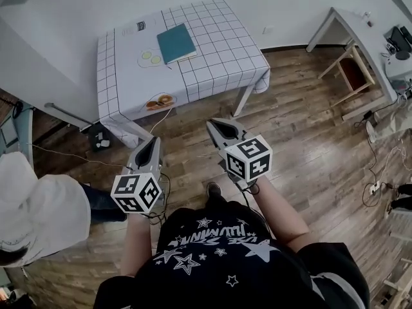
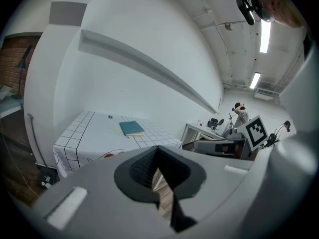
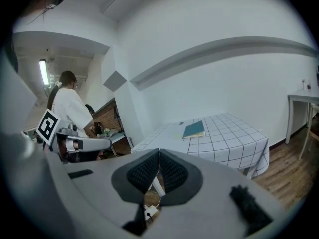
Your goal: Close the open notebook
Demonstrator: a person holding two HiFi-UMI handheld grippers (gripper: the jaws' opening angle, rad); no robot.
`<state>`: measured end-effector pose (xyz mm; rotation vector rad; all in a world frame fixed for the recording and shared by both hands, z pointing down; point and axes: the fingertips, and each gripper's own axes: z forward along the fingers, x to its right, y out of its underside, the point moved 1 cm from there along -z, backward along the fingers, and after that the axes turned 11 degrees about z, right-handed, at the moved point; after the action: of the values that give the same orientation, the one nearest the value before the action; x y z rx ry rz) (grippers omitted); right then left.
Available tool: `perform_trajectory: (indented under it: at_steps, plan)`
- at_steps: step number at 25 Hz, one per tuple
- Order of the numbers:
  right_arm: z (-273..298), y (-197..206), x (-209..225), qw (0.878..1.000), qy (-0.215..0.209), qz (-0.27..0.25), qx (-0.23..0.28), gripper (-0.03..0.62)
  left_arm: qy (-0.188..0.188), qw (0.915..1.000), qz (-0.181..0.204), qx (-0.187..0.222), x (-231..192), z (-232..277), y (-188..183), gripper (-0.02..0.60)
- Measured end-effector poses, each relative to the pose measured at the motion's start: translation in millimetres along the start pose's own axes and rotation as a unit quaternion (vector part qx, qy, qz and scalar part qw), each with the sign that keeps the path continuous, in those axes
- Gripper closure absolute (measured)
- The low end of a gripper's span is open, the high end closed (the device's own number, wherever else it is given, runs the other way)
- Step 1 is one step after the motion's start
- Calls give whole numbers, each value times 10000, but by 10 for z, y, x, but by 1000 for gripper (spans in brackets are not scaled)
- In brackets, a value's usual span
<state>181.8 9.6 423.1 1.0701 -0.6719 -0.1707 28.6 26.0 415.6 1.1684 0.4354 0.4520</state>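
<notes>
A teal notebook (image 1: 176, 42) lies shut and flat on the table (image 1: 219, 56), which has a white checked cloth and stands far ahead of me. The notebook (image 2: 131, 128) shows small in the left gripper view, and the same book (image 3: 194, 129) shows in the right gripper view. Both grippers hang over the wooden floor, well short of the table. My left gripper (image 1: 154, 140) points at the table's near edge, jaws together and empty (image 2: 158, 149). My right gripper (image 1: 211, 124) is beside it, also shut on nothing (image 3: 159, 152).
A person in white (image 1: 38, 205) stands close at the left. A white desk (image 1: 360, 28) with a wooden frame (image 1: 353, 76) under it is at the back right. Cables and a power strip (image 1: 101, 142) lie on the floor by the table legs.
</notes>
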Motion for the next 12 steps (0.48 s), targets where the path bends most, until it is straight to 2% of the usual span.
perform_trajectory:
  at_steps: [4,12]
  plan:
    - [5,95,-269,10000,30,30,-26,577,156,9998,17,-77,-65,-183,64,572]
    - [29,328,-904,9997,183,-107,-78,579,297,9995,44,37,-308,-687,153,572]
